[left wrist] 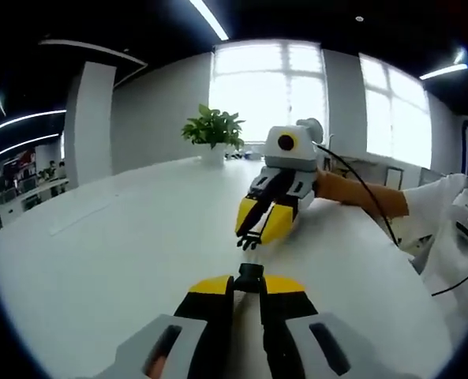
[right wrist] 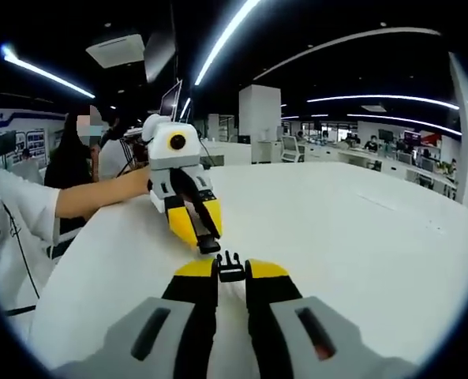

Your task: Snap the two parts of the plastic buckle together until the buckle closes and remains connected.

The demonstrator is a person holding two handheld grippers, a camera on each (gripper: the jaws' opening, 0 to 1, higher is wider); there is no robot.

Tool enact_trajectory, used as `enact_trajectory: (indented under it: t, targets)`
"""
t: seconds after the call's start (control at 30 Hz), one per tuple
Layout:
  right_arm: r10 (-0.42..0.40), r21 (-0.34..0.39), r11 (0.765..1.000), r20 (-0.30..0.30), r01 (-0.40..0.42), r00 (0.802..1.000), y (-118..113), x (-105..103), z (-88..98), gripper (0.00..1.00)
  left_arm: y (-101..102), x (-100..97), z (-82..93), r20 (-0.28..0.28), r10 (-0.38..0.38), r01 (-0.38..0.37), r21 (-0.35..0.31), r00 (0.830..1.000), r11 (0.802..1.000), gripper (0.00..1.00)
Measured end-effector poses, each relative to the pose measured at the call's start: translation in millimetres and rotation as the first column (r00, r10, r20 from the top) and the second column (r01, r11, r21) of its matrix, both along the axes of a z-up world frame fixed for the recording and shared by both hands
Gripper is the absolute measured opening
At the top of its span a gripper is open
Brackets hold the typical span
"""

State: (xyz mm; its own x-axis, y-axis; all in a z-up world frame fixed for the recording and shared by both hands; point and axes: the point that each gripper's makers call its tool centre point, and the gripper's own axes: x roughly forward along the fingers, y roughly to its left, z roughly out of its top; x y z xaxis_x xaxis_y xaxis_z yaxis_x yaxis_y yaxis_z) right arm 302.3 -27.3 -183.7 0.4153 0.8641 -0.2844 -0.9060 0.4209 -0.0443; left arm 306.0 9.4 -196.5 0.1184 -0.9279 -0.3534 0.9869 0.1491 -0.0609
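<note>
Where grippers meet: plant (left wrist: 213,129) beyond

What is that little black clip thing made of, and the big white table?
The small black pronged buckle part, shut in the right tool, looks like hard matte plastic: thin, sharp-edged prongs with no shine. The wide white table looks smooth with a faint sheen, probably laminate or painted board; I cannot tell which.
</note>
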Motion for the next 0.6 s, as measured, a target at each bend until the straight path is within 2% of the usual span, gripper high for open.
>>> enact_trajectory:
  t: [0.17, 0.6]
  targets:
    - [0.031, -0.007, 0.999, 0.006, -0.031, 1.000, 4.6, -5.4, -0.9, 0.13, -0.1, 0.1, -3.2, 0.006, -0.003, 0.003, 0.014, 1.000, 1.000, 0.12]
    - [0.053, -0.036, 0.998, 0.000, -0.053, 0.999, 8.9, -8.6, -9.5, 0.13, -1.2, -0.3, -0.9, 0.007, -0.004, 0.004, 0.002, 1.000, 1.000, 0.12]
